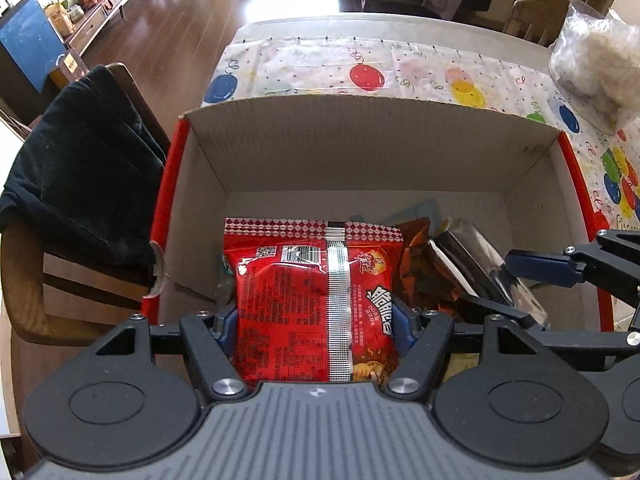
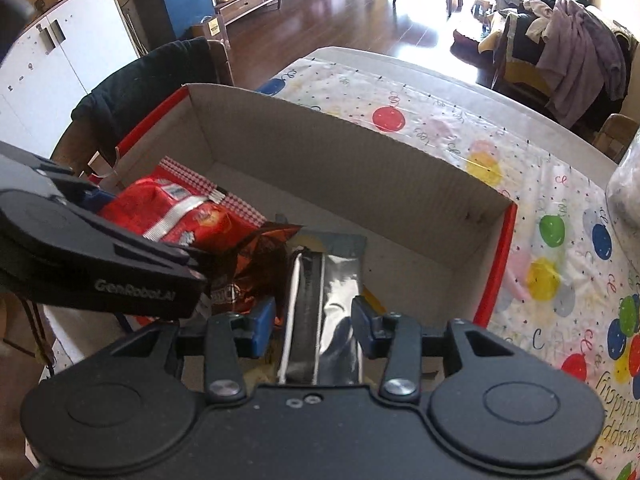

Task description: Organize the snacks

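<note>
A red snack bag [image 1: 308, 300] sits low in an open cardboard box [image 1: 360, 152], clenched across its width by the left tool [image 1: 314, 320]. Just beside it, past a crumpled brown packet [image 2: 256, 264], a silver-and-black pouch [image 2: 320, 320] is pinched between the blue pads of the right tool [image 2: 314, 320]. The box stands on a worktop under a balloon-print cloth [image 1: 400, 68], near a dark-draped chair [image 1: 80, 168].

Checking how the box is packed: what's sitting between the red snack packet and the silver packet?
A crinkled brown foil packet lies between red packet and silver packet; clearest in the right wrist view.
</note>
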Available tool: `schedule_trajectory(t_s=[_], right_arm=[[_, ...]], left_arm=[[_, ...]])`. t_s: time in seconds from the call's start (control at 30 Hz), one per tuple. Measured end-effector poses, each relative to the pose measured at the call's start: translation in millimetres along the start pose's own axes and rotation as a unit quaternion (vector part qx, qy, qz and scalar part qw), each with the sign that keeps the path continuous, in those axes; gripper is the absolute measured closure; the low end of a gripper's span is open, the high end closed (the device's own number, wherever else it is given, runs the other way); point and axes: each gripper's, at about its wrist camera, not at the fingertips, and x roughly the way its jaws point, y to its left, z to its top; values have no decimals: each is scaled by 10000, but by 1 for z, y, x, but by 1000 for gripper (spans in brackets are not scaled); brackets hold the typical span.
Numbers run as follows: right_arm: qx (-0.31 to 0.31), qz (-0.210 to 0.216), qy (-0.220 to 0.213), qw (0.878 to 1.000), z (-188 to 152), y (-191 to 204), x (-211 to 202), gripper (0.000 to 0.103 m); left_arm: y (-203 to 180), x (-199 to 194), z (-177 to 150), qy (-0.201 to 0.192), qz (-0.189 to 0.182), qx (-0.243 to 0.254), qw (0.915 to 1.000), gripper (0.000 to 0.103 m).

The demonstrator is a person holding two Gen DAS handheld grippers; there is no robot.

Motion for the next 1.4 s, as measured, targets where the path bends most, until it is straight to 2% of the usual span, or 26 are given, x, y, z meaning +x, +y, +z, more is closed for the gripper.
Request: schedule_trajectory(t_s=[0.17,0.23,0.47,0.87,0.93,1.07,1.13,1.3,1.4], right_arm=[[33,46,-24,10000,0,0,-2,58],[24,50,-59,10000,-1,0,-5,53],[51,84,-222,9997,-6,-1,-19,43],[219,213,-656,9974,-18,-6,-61,30],[245,224,-766,9965,-21,-6,-69,19],[251,245,-1005,9943,-28,-6,-88,16],[253,212,-1118,9932,-32,-6,-97,8],[329,225,-1384,9896,-42,-10,-116,6],[382,187,-1547,9870,-49,-11,-126,0]], left_arm=[[4,5,-3,72,-34,-119,9999,33],[4,5,-5,78,-25,-128,9999,33],[9,-5,-12,-28,-54,-295,9995,31],[11,-55,-28,-695,-222,-334,9968,25],[9,-64,-31,-823,-210,-287,9960,24],[7,-80,-38,-1038,-240,-289,9939,22],[6,-86,-41,-1090,-321,-305,9931,22],[4,-105,-53,-1369,-354,-323,9894,19],[3,-114,-59,-1511,-445,-450,9865,17]])
